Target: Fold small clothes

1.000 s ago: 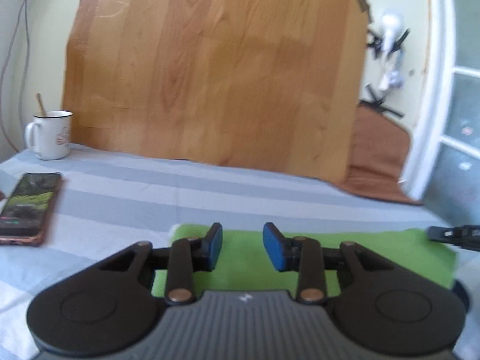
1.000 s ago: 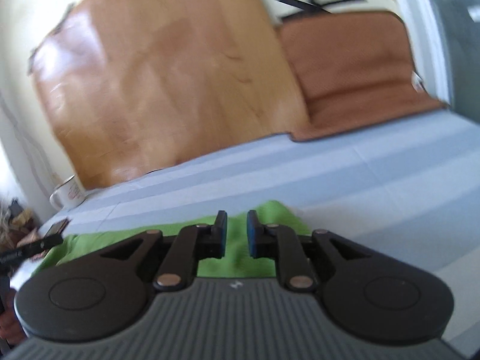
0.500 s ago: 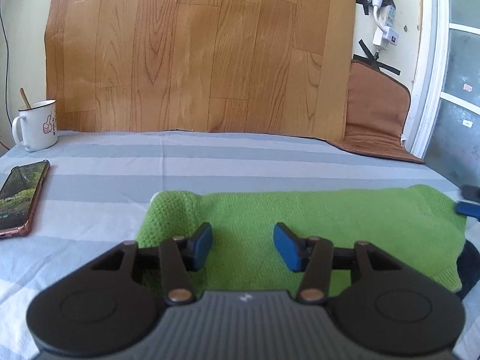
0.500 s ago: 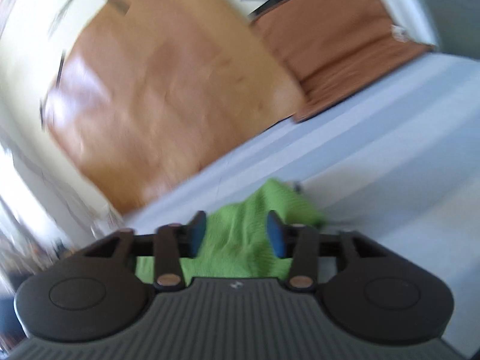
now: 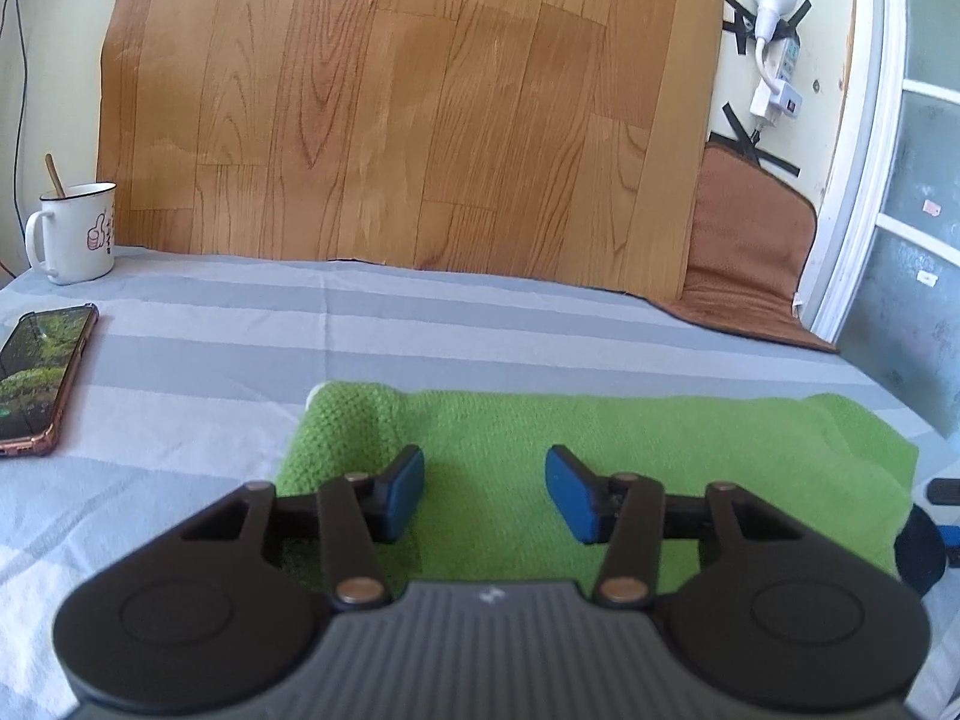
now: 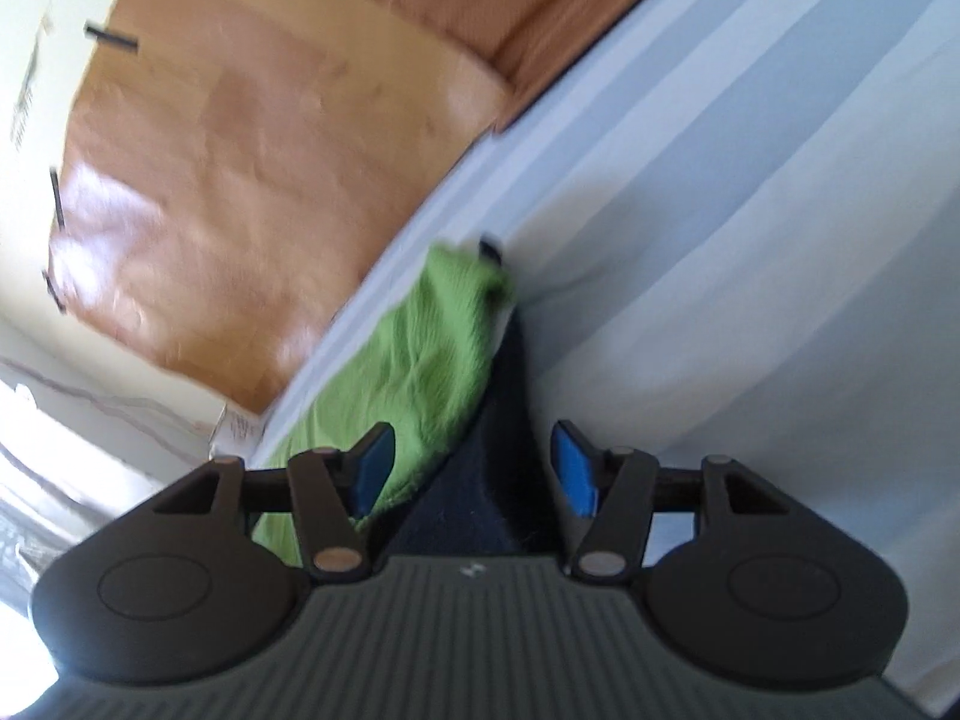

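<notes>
Both tools released, right tool [image 6: 471, 468] jaws just widened with nothing pinched, left tool [image 5: 485, 492] parted over the green knitted cloth [image 5: 600, 450] lying flat on the striped grey table [image 5: 420, 324]; risk: dark fabric under its right edge gets grabbed too.

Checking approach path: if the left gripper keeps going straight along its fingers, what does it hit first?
Most likely the green knitted garment: the left gripper points down at it with jaws open, nothing between them. Exact contact depth is unclear.

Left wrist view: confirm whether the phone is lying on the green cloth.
No, the phone lies on the striped sheet, well left of the green cloth.
</notes>
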Available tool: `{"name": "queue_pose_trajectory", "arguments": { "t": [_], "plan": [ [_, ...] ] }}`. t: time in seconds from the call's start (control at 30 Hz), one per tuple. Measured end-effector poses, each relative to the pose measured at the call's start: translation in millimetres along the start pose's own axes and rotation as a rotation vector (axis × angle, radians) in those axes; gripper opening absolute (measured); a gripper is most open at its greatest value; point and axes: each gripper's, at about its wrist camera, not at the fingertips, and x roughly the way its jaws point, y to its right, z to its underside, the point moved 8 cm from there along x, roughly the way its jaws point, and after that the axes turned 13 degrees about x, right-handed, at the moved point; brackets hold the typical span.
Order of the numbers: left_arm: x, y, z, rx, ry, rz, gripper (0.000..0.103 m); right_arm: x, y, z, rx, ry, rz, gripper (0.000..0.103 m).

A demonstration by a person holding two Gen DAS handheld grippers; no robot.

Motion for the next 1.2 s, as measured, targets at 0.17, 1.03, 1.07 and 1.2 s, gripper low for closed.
{"name": "queue_pose_trajectory", "arguments": {
  "t": [0.17,1.03,1.07,1.2],
  "plan": [
    [6.6,6.6,0.4,0.056,-0.028,-0.040,0.045,25.6,-13.2,0.1,-0.037,-0.011,0.000,0.046],
    [-106.0,-123.0,5.1,-0.422,0.218,-0.043,0.054,192.4,-206.4,207.7,-0.974,-0.410,-0.081,0.043],
    [-103.7,-120.0,5.5,-0.418,0.211,-0.034,0.054,189.9,-209.8,212.1,-0.985,-0.423,-0.084,0.056],
    [-94.9,-103.4,0.8,-0.377,0.209,0.004,0.054,152.6,-220.5,214.0,-0.989,-0.511,-0.236,0.063]
  ]
}}
